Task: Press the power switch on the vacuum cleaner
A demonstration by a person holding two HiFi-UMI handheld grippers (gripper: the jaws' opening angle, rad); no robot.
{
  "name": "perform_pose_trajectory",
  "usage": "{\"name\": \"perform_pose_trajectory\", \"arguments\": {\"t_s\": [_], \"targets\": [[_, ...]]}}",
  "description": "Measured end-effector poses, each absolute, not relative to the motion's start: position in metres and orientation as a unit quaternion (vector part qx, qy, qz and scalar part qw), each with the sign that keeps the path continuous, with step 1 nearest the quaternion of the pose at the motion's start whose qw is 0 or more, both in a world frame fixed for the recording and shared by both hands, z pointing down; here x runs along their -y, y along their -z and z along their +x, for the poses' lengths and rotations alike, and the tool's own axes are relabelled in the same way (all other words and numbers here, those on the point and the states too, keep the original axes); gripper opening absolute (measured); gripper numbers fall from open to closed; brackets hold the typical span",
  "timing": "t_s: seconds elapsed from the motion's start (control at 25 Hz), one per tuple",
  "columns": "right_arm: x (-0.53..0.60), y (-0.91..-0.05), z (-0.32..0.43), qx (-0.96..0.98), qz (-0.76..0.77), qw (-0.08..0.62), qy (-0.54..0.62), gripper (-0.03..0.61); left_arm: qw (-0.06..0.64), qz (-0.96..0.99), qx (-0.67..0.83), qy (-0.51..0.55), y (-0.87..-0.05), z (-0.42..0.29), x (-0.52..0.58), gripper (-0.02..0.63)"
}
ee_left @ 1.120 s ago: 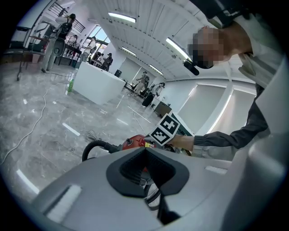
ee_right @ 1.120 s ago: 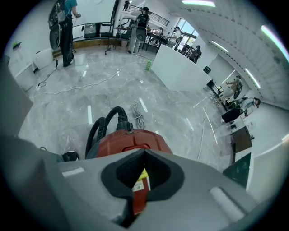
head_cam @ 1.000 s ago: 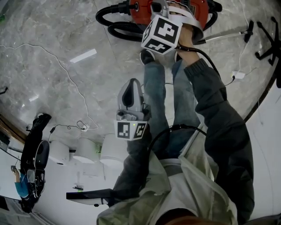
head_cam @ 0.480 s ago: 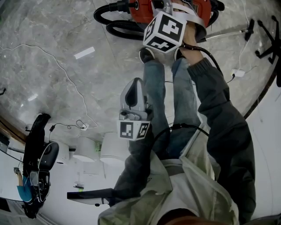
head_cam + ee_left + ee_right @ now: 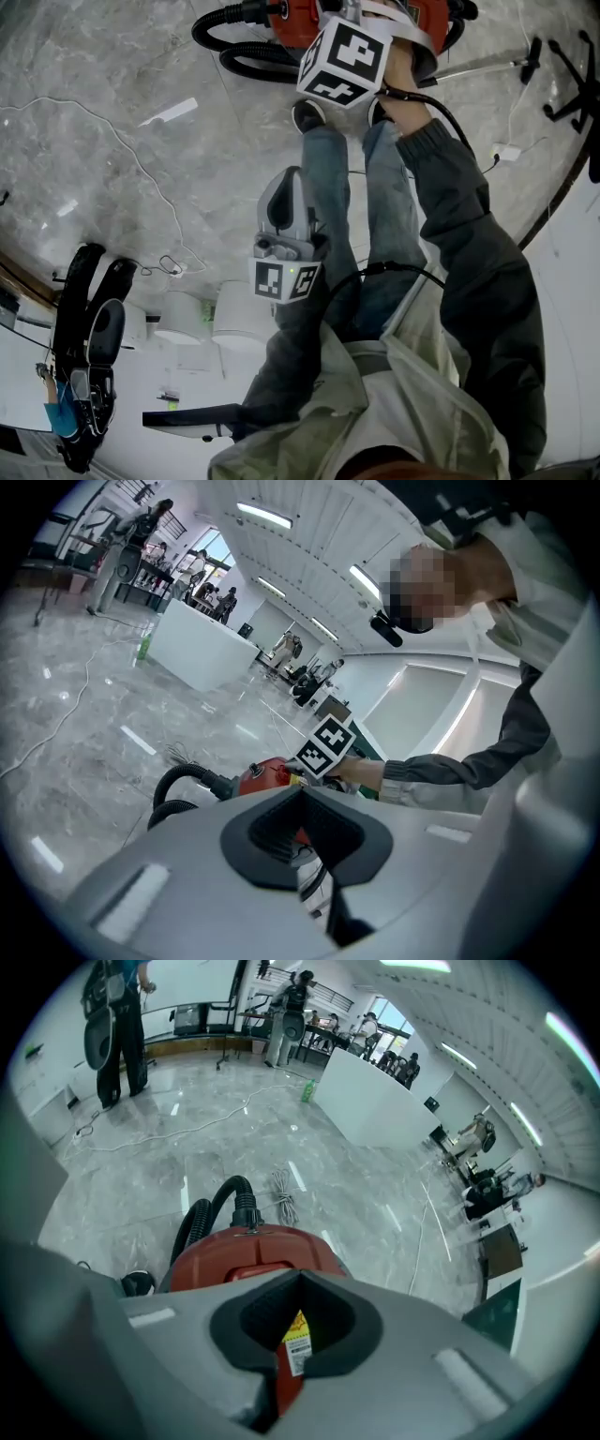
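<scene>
The red vacuum cleaner (image 5: 298,22) lies on the marble floor at the top of the head view, its black hose (image 5: 234,42) coiled to the left. My right gripper (image 5: 354,11) hangs right over the vacuum's body with its marker cube facing up and its jaws shut and empty. In the right gripper view the red shell (image 5: 248,1252) fills the space just beyond the closed jaw tips, with a yellow-white label (image 5: 295,1340) showing through them. My left gripper (image 5: 284,184) is held in mid-air above the person's legs, shut, well short of the vacuum (image 5: 267,775).
The person's shoes (image 5: 307,114) stand beside the vacuum. A metal wand (image 5: 487,70), a white plug block (image 5: 511,157) and a chair base (image 5: 574,84) lie at the right. A thin white cable (image 5: 112,131) crosses the floor at the left. White cylinders (image 5: 178,319) sit lower left.
The right gripper's cube has shifted slightly up and left over the vacuum. The left gripper has hardly moved. Black gear at the lower left has shifted.
</scene>
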State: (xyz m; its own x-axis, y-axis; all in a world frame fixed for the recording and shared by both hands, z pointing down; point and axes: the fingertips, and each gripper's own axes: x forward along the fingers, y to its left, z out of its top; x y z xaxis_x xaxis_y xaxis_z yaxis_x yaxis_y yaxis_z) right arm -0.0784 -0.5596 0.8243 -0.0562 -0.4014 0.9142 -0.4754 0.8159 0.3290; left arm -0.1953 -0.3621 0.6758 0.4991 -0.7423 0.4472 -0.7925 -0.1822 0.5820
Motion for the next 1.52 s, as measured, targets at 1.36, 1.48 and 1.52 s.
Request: {"name": "perform_pose_trajectory", "arguments": {"t_s": [1.36,1.48,1.52], "targets": [[0.357,-0.721,-0.007,0.781,0.443,0.364,-0.248,0.000,0.353,0.794,0.495,-0.033,-0.637,-0.198,0.345,0.006],[0.295,-0.688,0.027,0.771,0.462,0.362,-0.246,0.000,0.337,0.797,0.500,-0.030,-0.617,-0.199,0.328,0.006],[0.274,-0.678,0.035,0.770,0.460,0.371,-0.241,0.000,0.333,0.800,0.498,-0.031,-0.612,-0.195,0.320,0.006]]}}
